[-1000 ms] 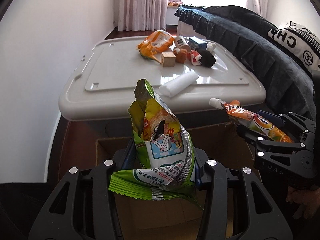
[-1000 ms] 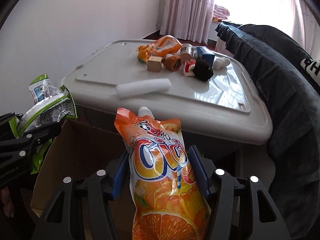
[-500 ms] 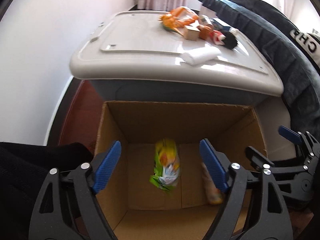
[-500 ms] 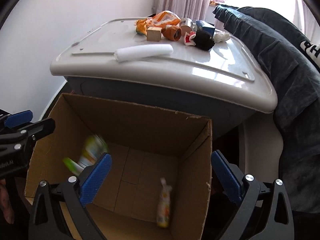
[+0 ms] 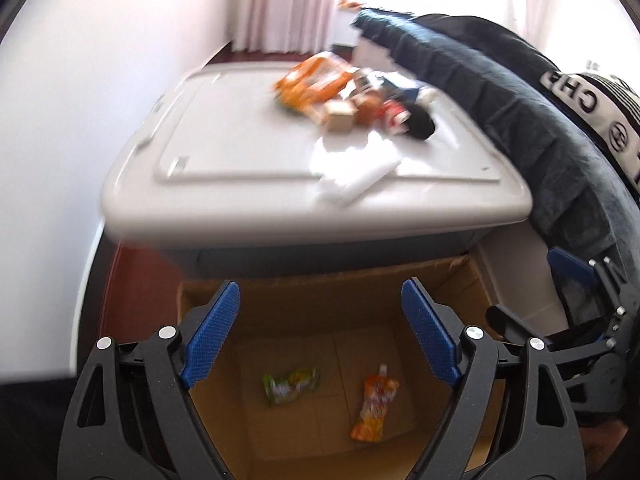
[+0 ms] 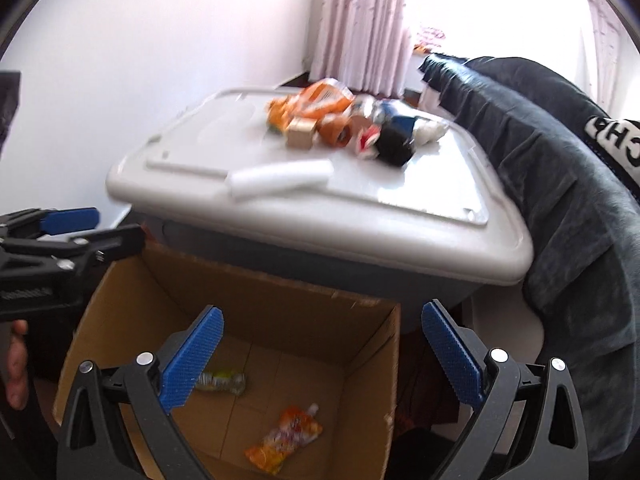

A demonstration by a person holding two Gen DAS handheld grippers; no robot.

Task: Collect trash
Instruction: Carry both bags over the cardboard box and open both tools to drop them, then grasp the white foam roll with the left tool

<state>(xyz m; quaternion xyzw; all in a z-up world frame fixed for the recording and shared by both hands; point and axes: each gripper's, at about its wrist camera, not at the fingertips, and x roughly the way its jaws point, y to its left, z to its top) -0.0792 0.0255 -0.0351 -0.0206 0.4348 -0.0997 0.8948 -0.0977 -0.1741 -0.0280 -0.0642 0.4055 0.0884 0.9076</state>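
An open cardboard box (image 5: 332, 292) (image 6: 264, 288) stands on the floor in front of a white bin lid (image 5: 240, 152) (image 6: 200, 148). On the box floor lie a green snack bag (image 5: 290, 385) (image 6: 222, 381) and an orange juice pouch (image 5: 375, 406) (image 6: 285, 442). My left gripper (image 5: 320, 332) hangs open and empty above the box. My right gripper (image 6: 320, 354) is open and empty above the box's right side. On the lid sit an orange bag (image 5: 316, 80) (image 6: 316, 102), a wooden block (image 5: 339, 116) (image 6: 301, 133), a white roll (image 5: 358, 179) (image 6: 280, 178) and other small litter.
A dark blanket-covered sofa (image 5: 520, 120) (image 6: 560, 184) runs along the right, close to the lid and box. A white wall (image 5: 80, 100) stands on the left. Curtains (image 6: 360, 28) hang at the back. Each gripper shows at the edge of the other's view.
A second ago each gripper held a packet; both opened and the green bag and orange pouch fell into the box. Both grippers have since tilted up toward the lid.
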